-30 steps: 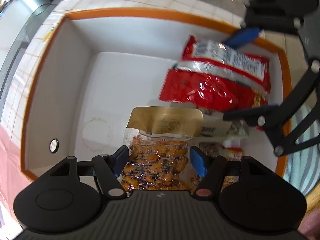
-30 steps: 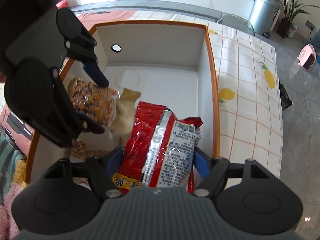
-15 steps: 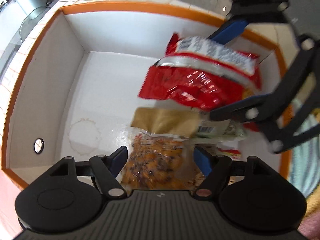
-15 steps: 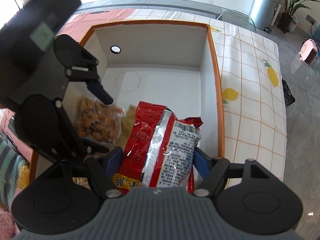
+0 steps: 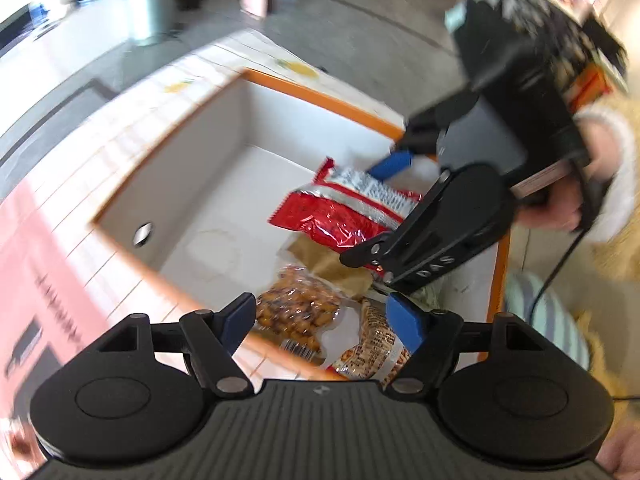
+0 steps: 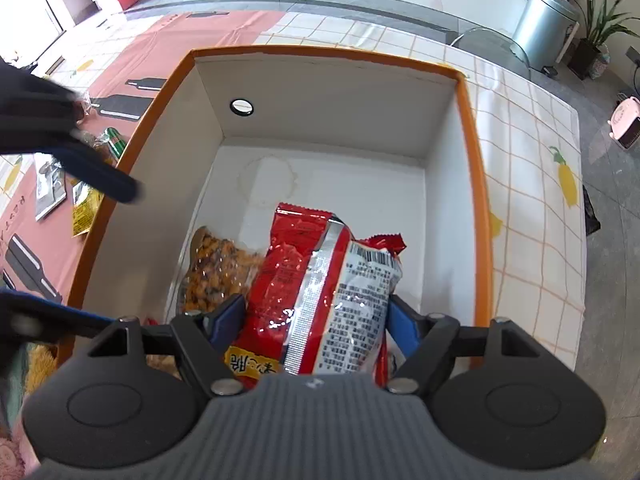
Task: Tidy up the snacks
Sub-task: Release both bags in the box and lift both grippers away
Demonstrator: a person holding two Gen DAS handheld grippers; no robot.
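The left hand-held gripper (image 5: 322,320) is now standing spread and empty, having let go of the nut bag (image 5: 298,312) and pulled back above the box (image 5: 320,98); that bag is lying inside. The right hand-held gripper (image 6: 316,320) is still pinching the red snack bag (image 6: 320,288), hanging over the box, so its release looks next.

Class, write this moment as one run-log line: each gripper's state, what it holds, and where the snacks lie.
left gripper: open, empty | right gripper: shut on red snack bag, over box | orange snack bag: lying in box
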